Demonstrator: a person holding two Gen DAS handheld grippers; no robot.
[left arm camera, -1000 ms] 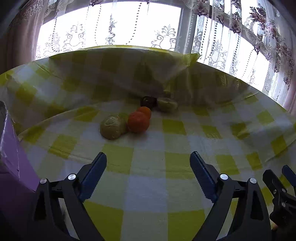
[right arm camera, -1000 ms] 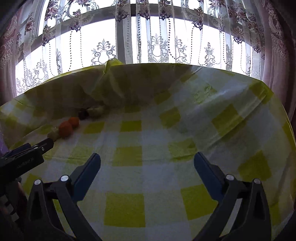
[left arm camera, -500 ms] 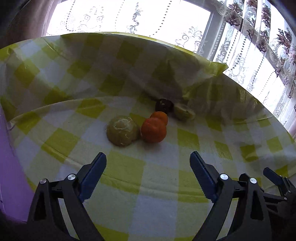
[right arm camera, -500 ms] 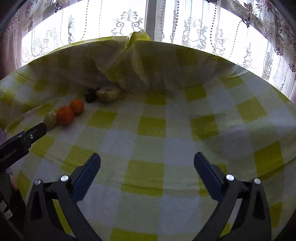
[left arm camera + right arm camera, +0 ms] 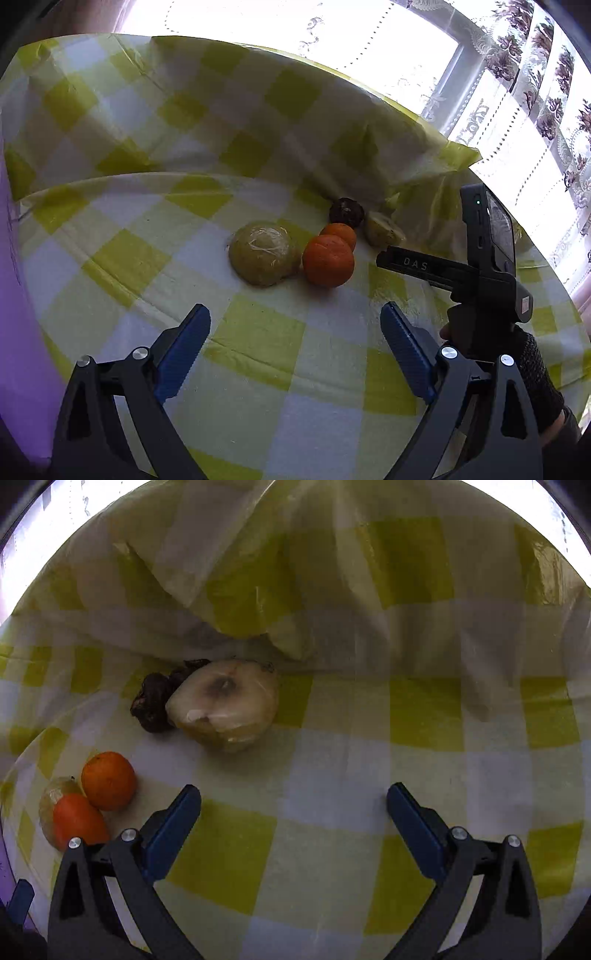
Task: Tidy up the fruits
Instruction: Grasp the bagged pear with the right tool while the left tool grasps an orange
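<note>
A table (image 5: 258,369) under a yellow-and-white checked cloth (image 5: 129,258), bunched up against a lace-curtained window (image 5: 535,92), carries 5 fruits clustered near the fold, apparently awaiting sorting. The left gripper (image 5: 295,347) and right gripper (image 5: 293,823) both hang over the cloth with jaws spread wide and nothing between them. The right seems aimed at a wrapped pale fruit (image 5: 225,705) touching a dark one (image 5: 153,705); the left faces another wrapped pale fruit (image 5: 263,253) beside 2 oranges (image 5: 328,260).
</note>
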